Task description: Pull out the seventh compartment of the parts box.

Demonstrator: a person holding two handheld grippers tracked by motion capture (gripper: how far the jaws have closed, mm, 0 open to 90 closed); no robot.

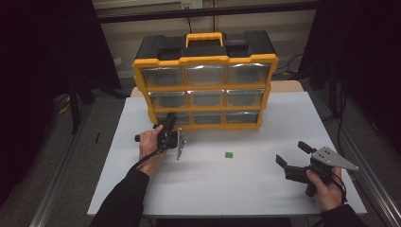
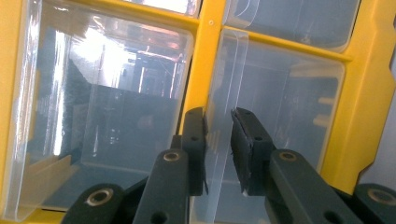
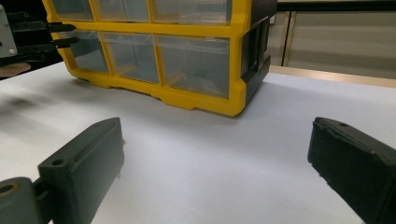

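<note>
Clear plastic, the pull tab of the bottom-left drawer (image 2: 224, 140), is sitting between the jaws of the left tongs (image 2: 218, 140), which are standing slightly parted around it and not yet clenched; a thin gap is showing on each side of the tab. The drawer is resting closed in the lowest row, left column, of the yellow organiser (image 1: 205, 87), which is standing upright at the far middle of the white surface (image 1: 265, 189). Judged step: the grip on the tab is being set up ahead of opening the drawer. The next move is calling for the jaws to close squarely on the tab, then a straight pull toward the person, level with the surface, so the drawer is not binding against the yellow frame. Open room in front of the organiser is looking ample. The right tongs (image 1: 293, 155) are hanging released, jaws wide apart, near the right front edge of the surface, well apart from the organiser. A small green piece (image 1: 229, 154) is lying alone mid-surface, outside the likely pull path.
</note>
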